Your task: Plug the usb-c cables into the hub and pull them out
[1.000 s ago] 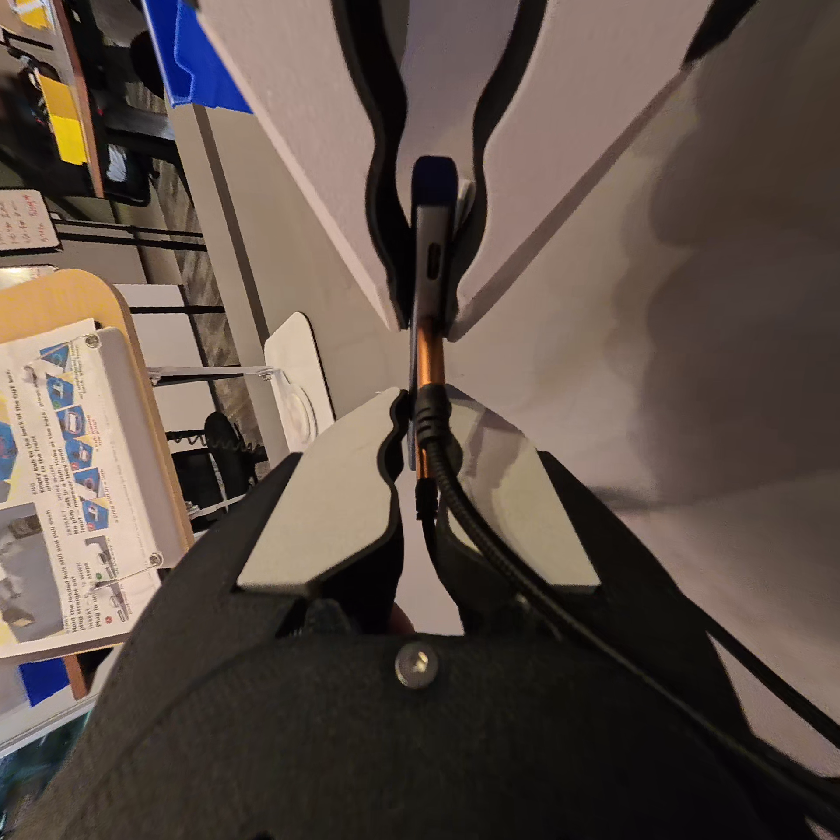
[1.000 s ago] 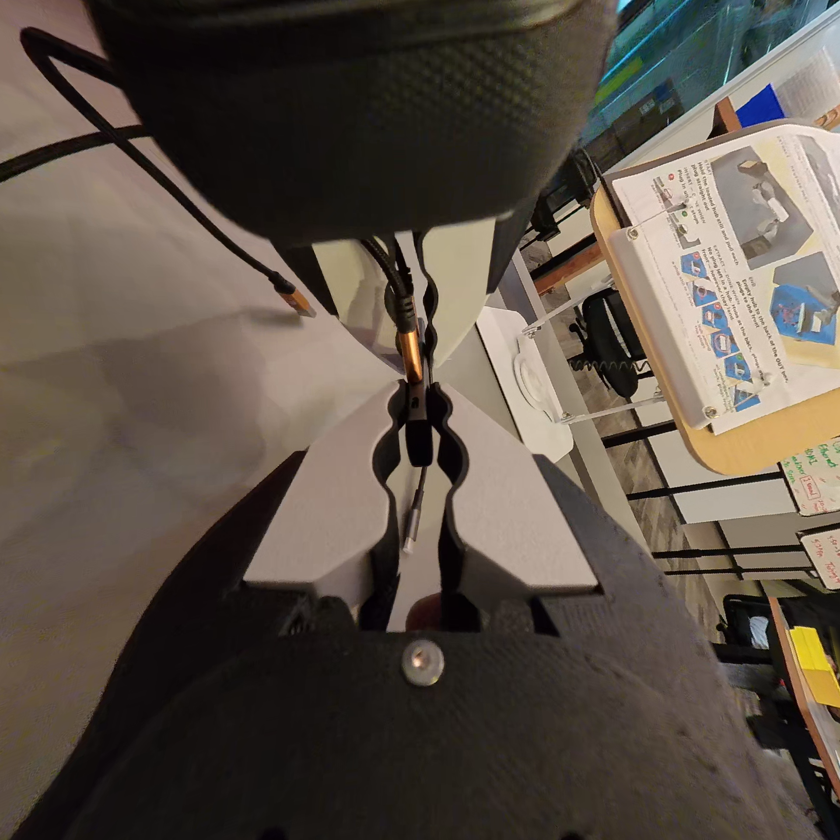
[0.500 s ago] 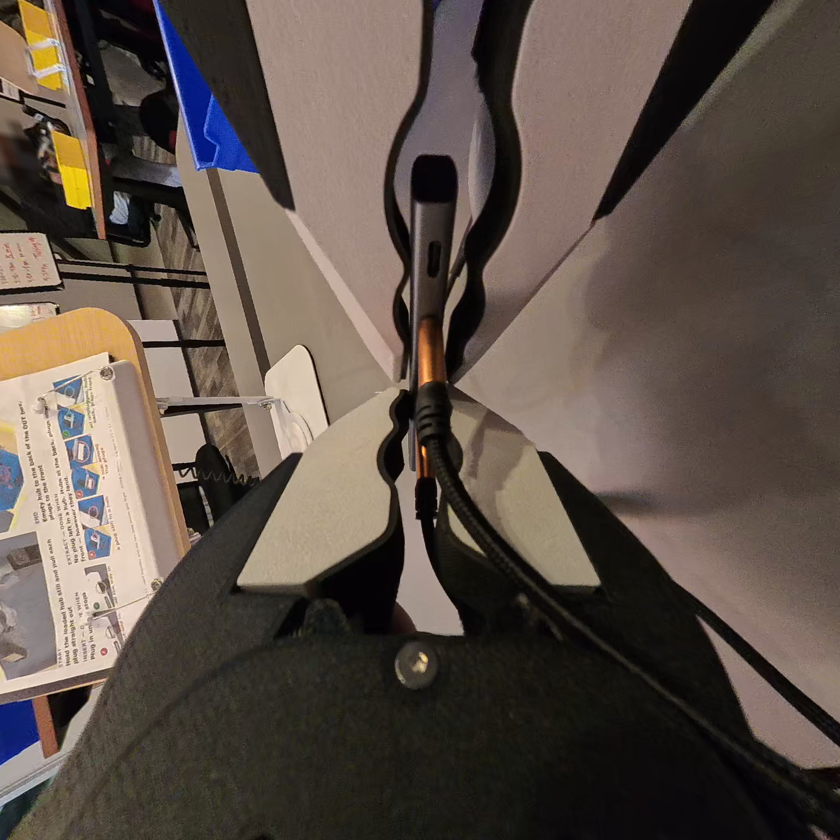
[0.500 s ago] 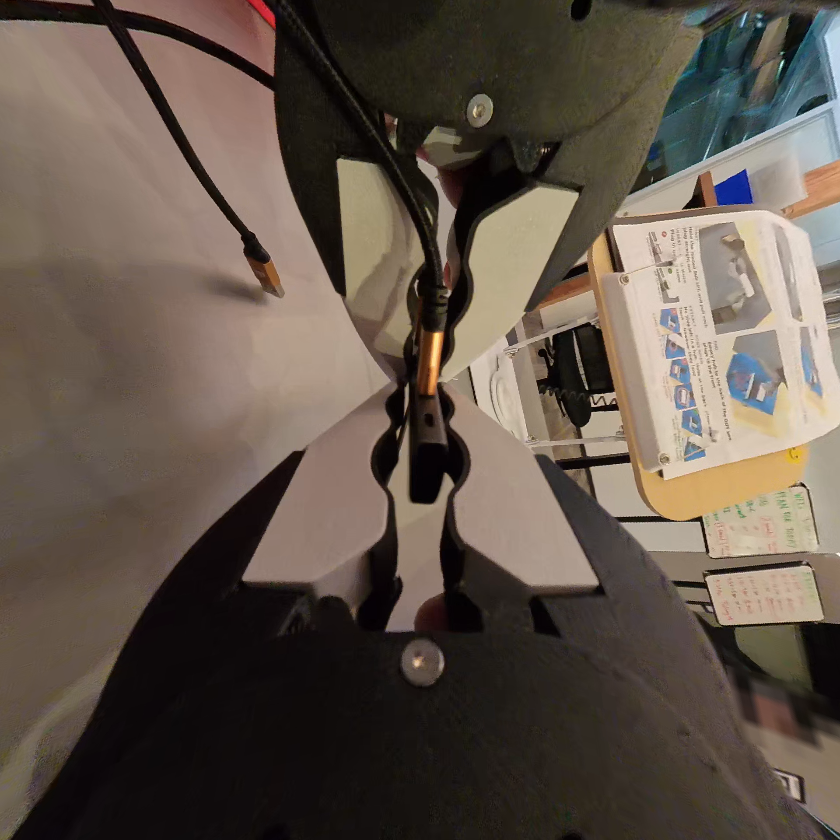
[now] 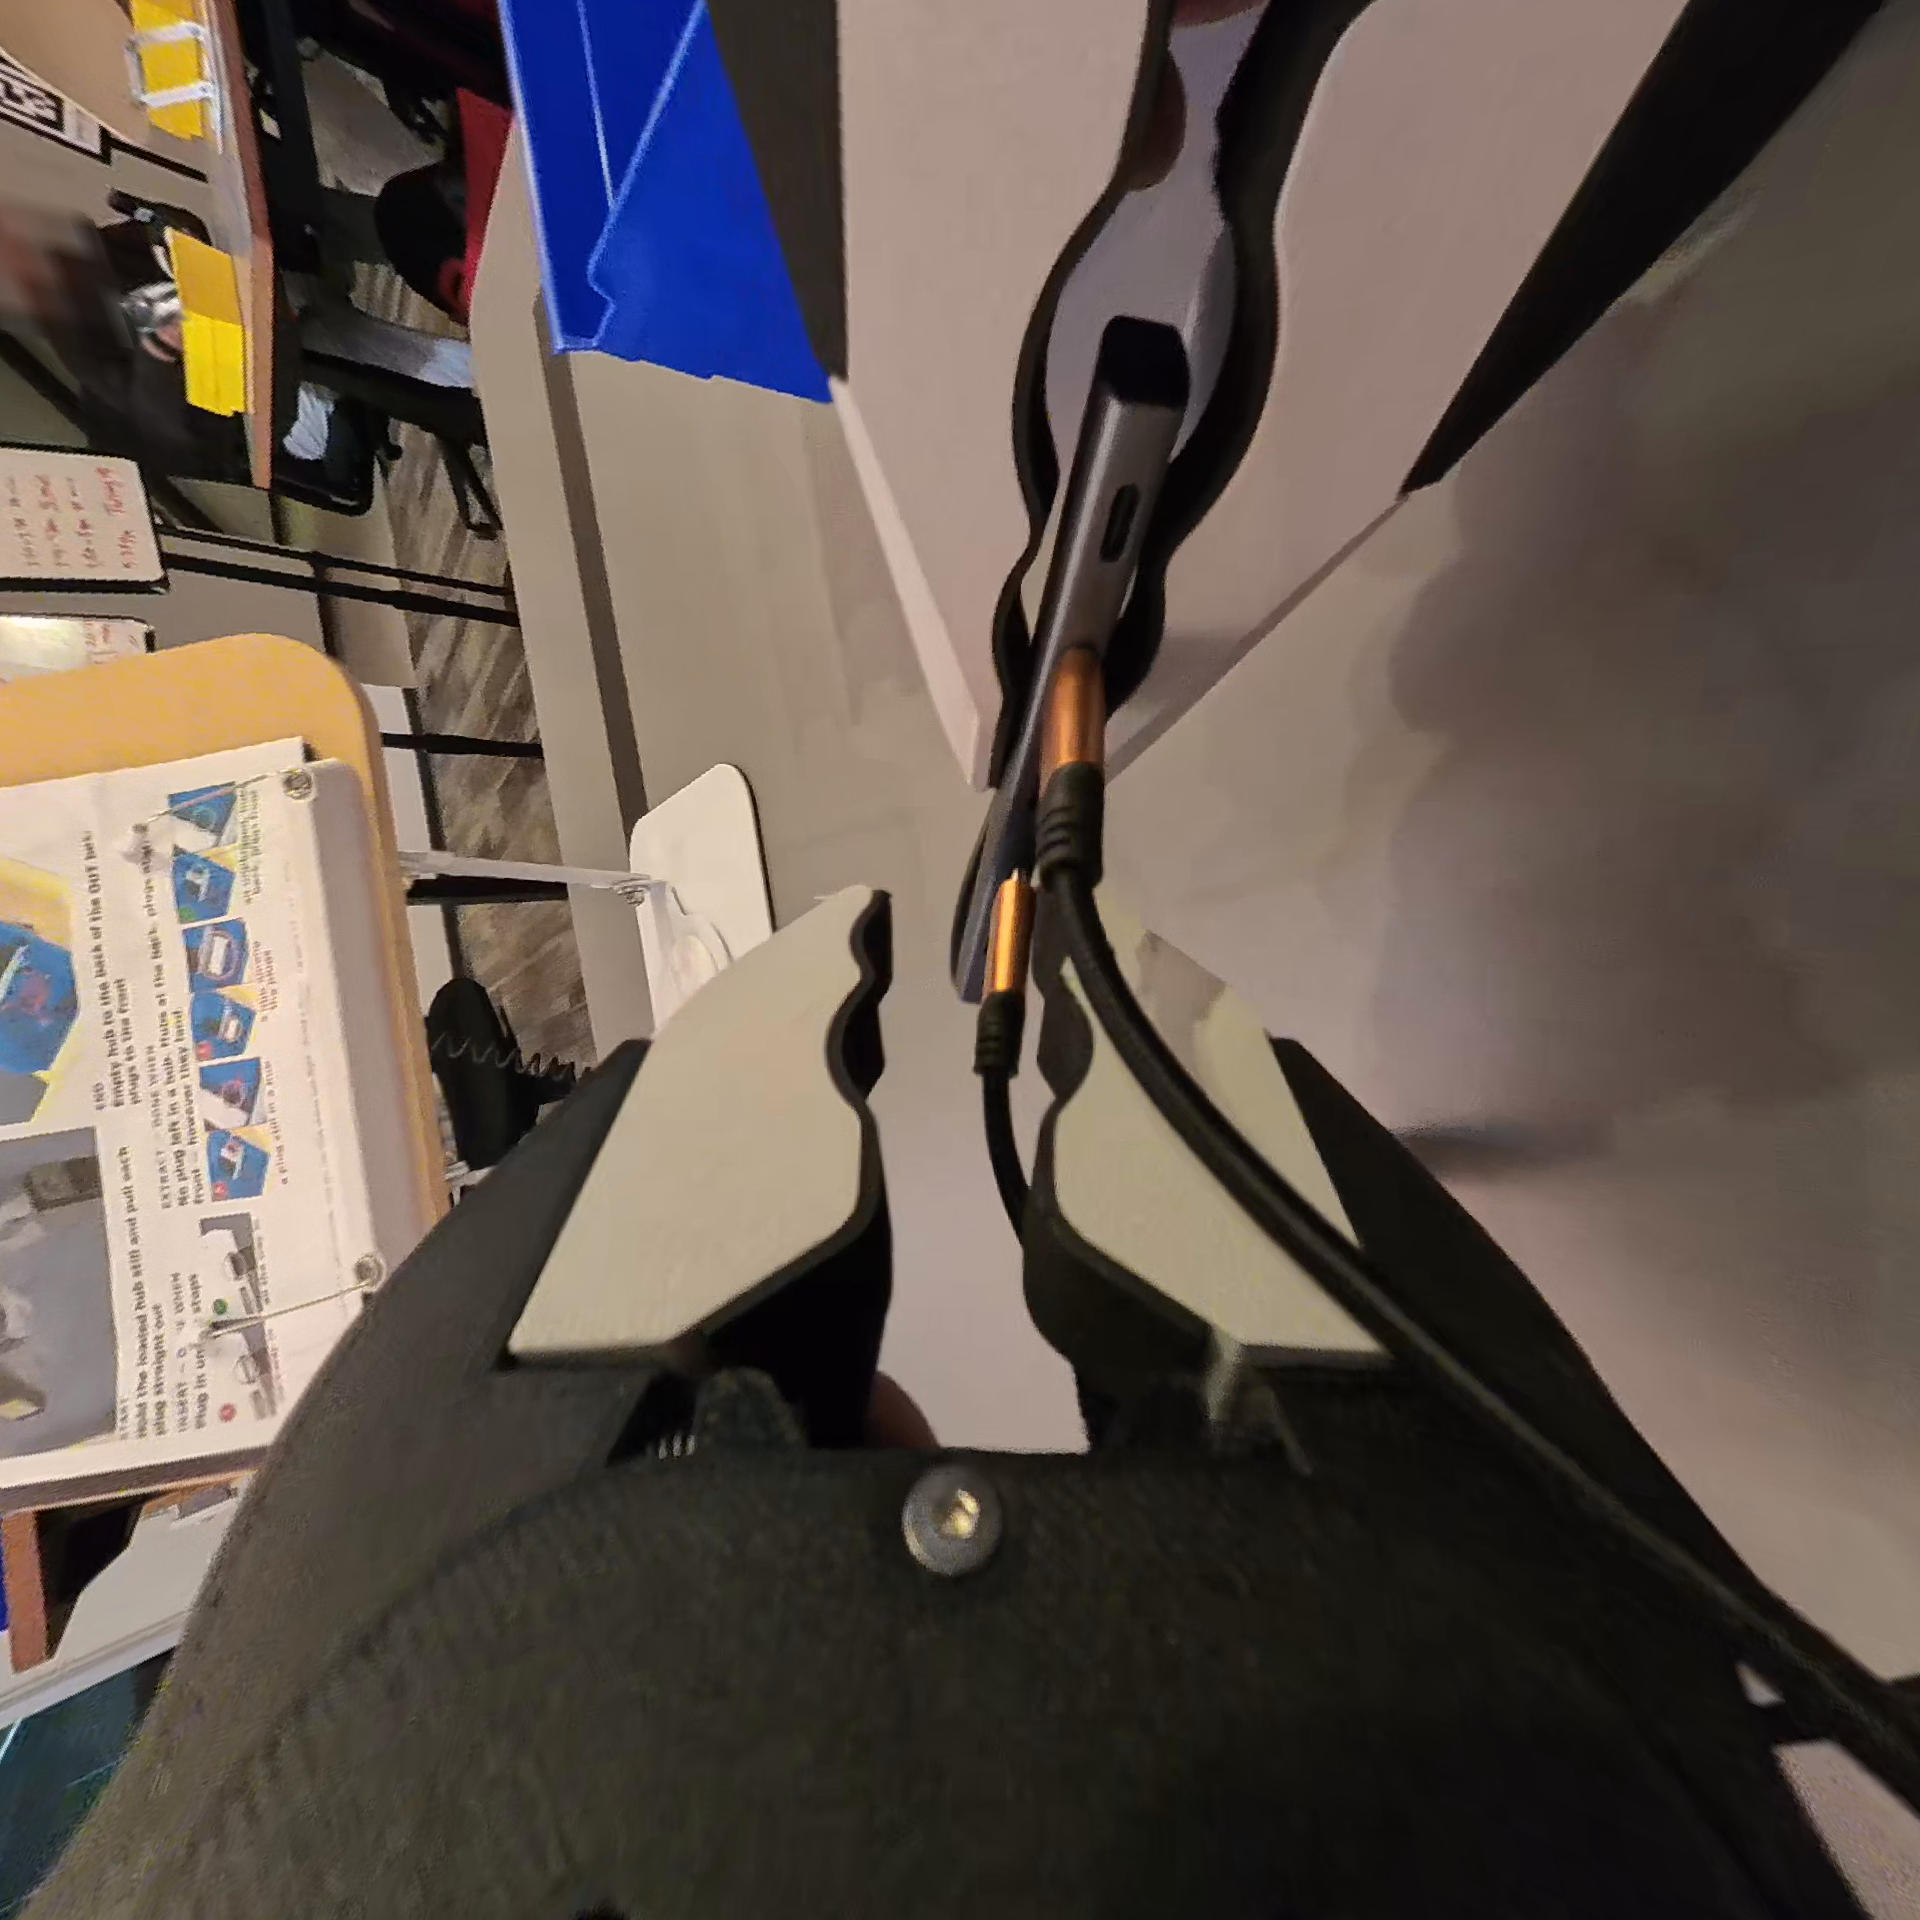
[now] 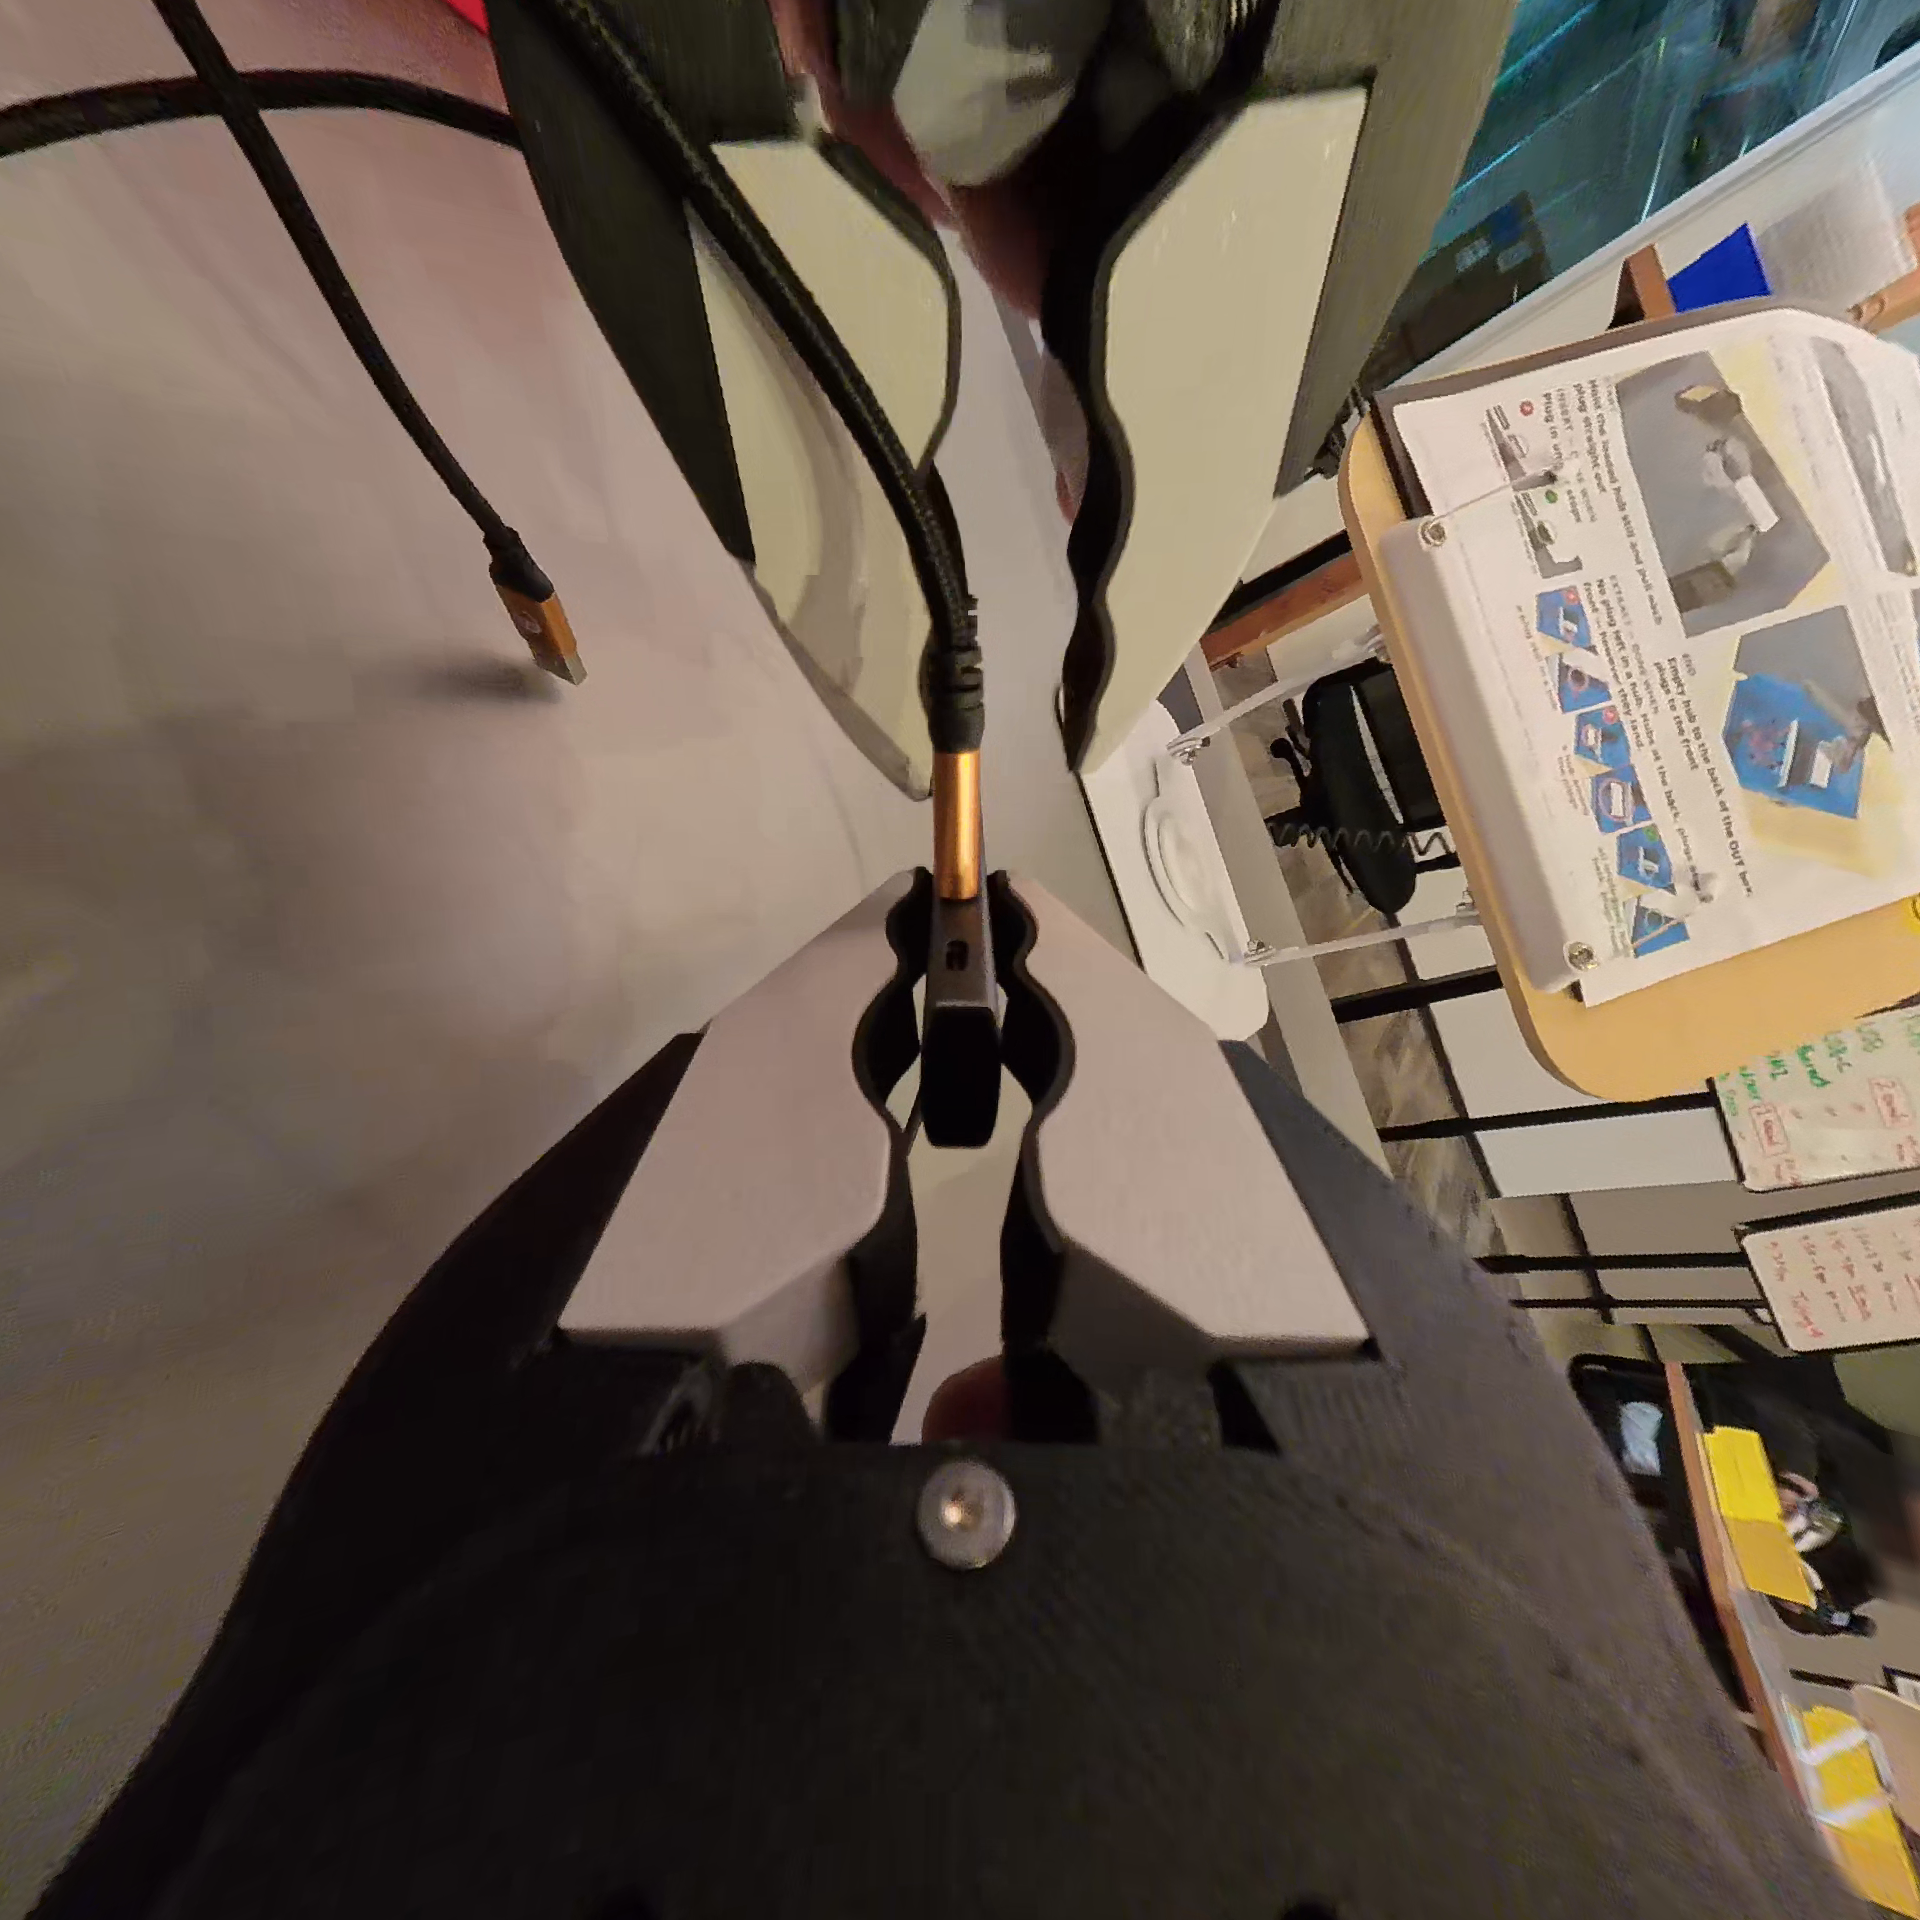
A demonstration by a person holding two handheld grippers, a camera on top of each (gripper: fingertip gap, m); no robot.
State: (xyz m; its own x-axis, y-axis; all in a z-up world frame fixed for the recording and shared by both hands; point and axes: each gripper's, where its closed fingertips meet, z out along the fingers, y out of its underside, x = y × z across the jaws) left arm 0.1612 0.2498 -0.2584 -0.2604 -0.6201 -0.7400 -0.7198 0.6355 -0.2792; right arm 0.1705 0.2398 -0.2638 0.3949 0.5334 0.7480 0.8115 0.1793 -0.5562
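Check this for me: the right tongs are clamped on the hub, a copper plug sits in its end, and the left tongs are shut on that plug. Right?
Not quite. The left tongs are open, their jaws apart around the copper plug, as the left wrist view shows. The right tongs are indeed clamped on the hub, with the plug in its end.
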